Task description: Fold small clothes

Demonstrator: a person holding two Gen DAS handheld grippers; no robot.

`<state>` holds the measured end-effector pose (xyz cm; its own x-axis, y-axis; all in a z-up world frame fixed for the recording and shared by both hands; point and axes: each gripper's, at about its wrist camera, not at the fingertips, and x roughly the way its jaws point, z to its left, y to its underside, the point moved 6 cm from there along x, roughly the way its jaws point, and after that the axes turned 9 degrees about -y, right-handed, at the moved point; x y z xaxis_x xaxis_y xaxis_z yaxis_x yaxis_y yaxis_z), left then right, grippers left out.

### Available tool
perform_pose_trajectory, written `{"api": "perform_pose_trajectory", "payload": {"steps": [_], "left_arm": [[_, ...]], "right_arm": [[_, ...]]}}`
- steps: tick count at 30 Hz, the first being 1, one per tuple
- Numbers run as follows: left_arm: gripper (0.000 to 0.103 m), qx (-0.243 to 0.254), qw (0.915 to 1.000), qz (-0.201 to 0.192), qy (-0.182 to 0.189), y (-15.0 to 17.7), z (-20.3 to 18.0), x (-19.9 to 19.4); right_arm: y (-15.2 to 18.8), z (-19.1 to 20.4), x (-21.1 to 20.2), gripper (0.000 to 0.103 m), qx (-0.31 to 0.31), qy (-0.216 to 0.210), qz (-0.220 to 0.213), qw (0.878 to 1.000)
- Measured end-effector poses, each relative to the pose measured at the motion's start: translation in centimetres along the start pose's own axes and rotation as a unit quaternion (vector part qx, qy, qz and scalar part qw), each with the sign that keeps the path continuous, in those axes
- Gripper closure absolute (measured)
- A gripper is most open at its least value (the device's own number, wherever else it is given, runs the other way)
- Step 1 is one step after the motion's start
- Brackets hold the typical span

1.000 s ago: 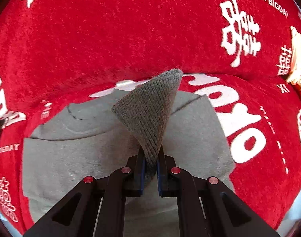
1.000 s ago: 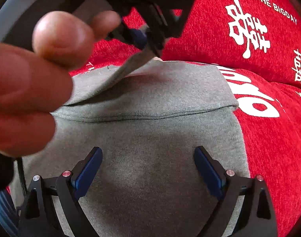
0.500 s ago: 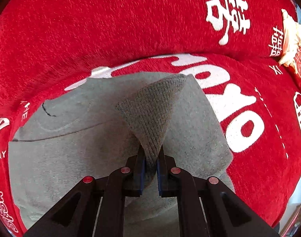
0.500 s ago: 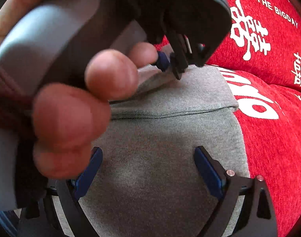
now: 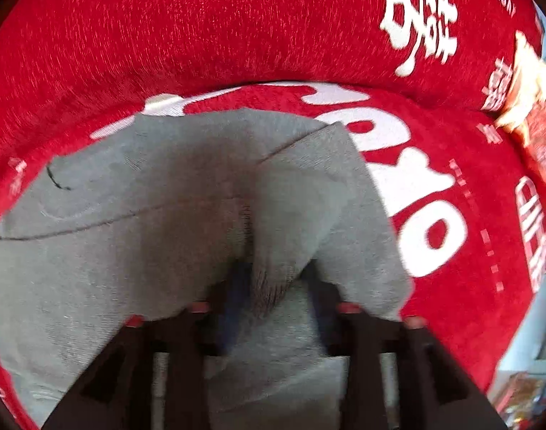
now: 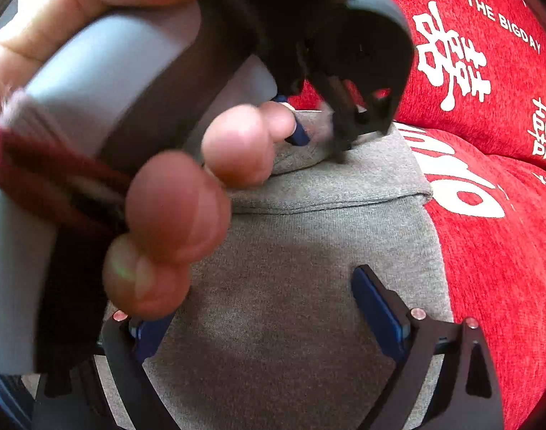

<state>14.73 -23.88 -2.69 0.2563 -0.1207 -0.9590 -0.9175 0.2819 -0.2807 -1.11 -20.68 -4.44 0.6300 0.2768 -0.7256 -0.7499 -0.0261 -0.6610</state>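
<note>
A small grey garment (image 5: 136, 236) lies on the red cover; it also shows in the right wrist view (image 6: 308, 251). Its ribbed cuff (image 5: 273, 279) lies between the fingers of my left gripper (image 5: 273, 286), whose jaws now stand apart; the view is blurred. In the right wrist view the left gripper (image 6: 319, 139) and the hand holding it fill the upper left, low over the garment's folded far edge. My right gripper (image 6: 262, 308) is open and empty, hovering over the grey body of the garment.
The red cover (image 5: 237, 36) with white lettering spreads all around the garment, its raised back beyond. A cream and red object (image 5: 523, 82) lies at the far right. The cover's edge and a pale floor (image 5: 523, 351) show at lower right.
The left gripper carried the cuff down toward the garment and its jaws have opened, letting the cuff drop. The hand has moved further right in the right wrist view. The right gripper stayed put.
</note>
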Motion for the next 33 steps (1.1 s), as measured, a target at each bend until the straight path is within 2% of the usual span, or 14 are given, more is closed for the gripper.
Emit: {"api": "perform_pose_trajectory", "payload": {"steps": [2, 5, 7, 9, 12, 15, 16, 21, 23, 24, 25, 26, 27, 33], "left_arm": [[0.030, -0.004, 1.0000, -0.004, -0.001, 0.0, 0.1, -0.5], [0.030, 0.005, 0.9999, -0.013, 0.001, -0.1, 0.5, -1.4], [0.030, 0.000, 0.9996, -0.022, 0.015, -0.1, 1.4, -2.4], [0.030, -0.005, 0.9986, -0.039, 0.034, 0.1, 2.9, -4.0], [0.030, -0.014, 0.9969, -0.067, 0.038, 0.8, 5.9, -6.2], [0.030, -0.035, 0.9958, -0.085, 0.007, 1.8, 9.7, -7.0], [0.030, -0.045, 0.9952, -0.086, -0.014, 2.3, 11.2, -6.8], [0.030, -0.100, 0.9857, -0.084, -0.106, 4.9, 17.5, -5.3], [0.030, -0.117, 0.9820, -0.083, -0.123, 5.9, 19.5, -4.9], [0.030, -0.130, 0.9804, -0.080, -0.124, 6.4, 20.6, -4.7], [0.030, -0.138, 0.9796, -0.078, -0.123, 6.6, 21.1, -4.5], [0.030, -0.147, 0.9788, -0.076, -0.121, 7.0, 21.9, -4.4], [0.030, -0.155, 0.9779, -0.074, -0.120, 7.2, 22.7, -4.2], [0.030, -0.168, 0.9776, -0.059, -0.113, 8.4, 24.3, -2.3]], "right_arm": [[0.1, -0.1, -0.1, 0.008, -0.001, 0.001, 0.001, 1.000], [0.1, -0.1, 0.2, 0.004, -0.002, -0.001, 0.003, 1.000], [0.1, 0.0, 0.2, 0.004, -0.003, -0.007, 0.006, 1.000], [0.0, -0.1, -0.1, 0.004, 0.004, -0.016, 0.008, 1.000], [-0.6, -1.8, -1.2, 0.004, 0.035, -0.025, -0.002, 0.999], [-2.3, -4.2, -1.6, 0.004, 0.081, -0.039, -0.012, 0.996], [-3.3, -5.1, -1.3, 0.004, 0.100, -0.041, -0.012, 0.994], [-8.0, -7.1, 2.0, 0.008, 0.156, -0.049, 0.002, 0.986], [-9.8, -7.2, 3.8, 0.009, 0.162, -0.044, 0.015, 0.986], [-10.1, -7.3, 4.7, 0.015, 0.162, -0.038, 0.024, 0.986], [-10.4, -7.2, 5.6, 0.046, 0.156, -0.028, 0.034, 0.987], [-10.4, -7.2, 6.6, 0.090, 0.148, -0.016, 0.052, 0.988], [-10.2, -7.5, 7.0, 0.092, 0.143, -0.001, 0.063, 0.988], [-10.2, -9.4, 4.5, 0.092, 0.157, 0.027, 0.000, 0.987]]}}
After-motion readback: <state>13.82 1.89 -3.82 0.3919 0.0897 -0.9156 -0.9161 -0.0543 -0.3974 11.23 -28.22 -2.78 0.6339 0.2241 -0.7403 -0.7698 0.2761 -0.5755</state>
